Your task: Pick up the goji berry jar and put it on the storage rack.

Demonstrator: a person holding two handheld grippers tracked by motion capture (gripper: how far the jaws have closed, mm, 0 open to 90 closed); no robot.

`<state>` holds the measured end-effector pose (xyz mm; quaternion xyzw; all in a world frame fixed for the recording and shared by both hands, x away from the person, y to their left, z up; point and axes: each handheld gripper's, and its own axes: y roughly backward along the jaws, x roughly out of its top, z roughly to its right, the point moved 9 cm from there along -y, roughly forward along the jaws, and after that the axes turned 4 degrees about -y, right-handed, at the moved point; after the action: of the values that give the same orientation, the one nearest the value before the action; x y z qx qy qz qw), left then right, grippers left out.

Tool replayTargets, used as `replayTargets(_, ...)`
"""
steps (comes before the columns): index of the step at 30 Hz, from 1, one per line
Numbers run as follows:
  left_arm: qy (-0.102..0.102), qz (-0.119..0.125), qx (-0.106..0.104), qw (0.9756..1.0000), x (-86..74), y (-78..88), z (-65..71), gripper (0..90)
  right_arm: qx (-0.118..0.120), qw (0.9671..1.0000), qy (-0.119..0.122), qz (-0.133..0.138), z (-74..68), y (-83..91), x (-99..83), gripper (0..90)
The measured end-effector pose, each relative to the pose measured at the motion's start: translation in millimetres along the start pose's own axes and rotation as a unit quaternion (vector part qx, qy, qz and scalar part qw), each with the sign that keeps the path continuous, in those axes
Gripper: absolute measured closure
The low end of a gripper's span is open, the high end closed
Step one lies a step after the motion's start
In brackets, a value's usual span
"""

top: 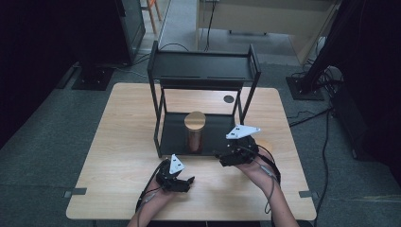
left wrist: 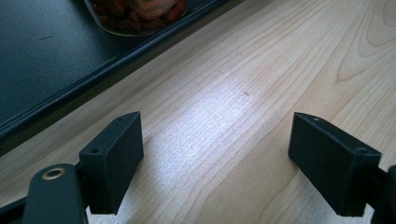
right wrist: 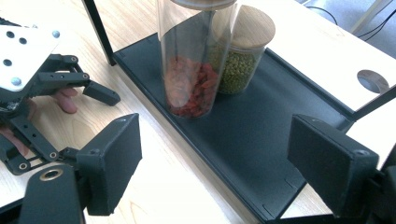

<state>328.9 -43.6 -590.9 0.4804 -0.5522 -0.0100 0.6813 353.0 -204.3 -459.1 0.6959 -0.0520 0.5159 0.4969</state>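
While both grippers wait at the near edge of the black rack (top: 163, 135), the tall jar of red berries (right wrist: 192, 70) stands upright on its bottom shelf, with a shorter jar of green beans (right wrist: 243, 56) just behind, perhaps touching. The right gripper (right wrist: 215, 163) faces the tall jar, jaws apart and empty. The left gripper (left wrist: 217, 158) hovers over the wooden table (left wrist: 261, 70), jaws wide with nothing between.

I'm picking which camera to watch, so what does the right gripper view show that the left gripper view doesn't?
Right gripper view: the tall jar of red berries whole, a shorter jar of green beans behind it, and the left gripper. Left gripper view: its own open jaws over bare table. Both share the black shelf tray and the berry jar's base.
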Motion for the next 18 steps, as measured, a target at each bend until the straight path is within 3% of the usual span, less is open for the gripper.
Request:
replayTargets(5, 0.0, 0.0, 0.0, 1.0, -0.2, 0.2, 0.1, 18.3, -0.007, 0.9998, 0.011, -0.012, -1.5, 2.0, -2.0, 17.7)
replayTargets(18, -0.001, -0.001, 0.0, 1.0, -0.3, 0.3, 0.0, 18.3, -0.003, 1.0, 0.007, 0.001, 7.7, 16.6, -1.8, 17.7)
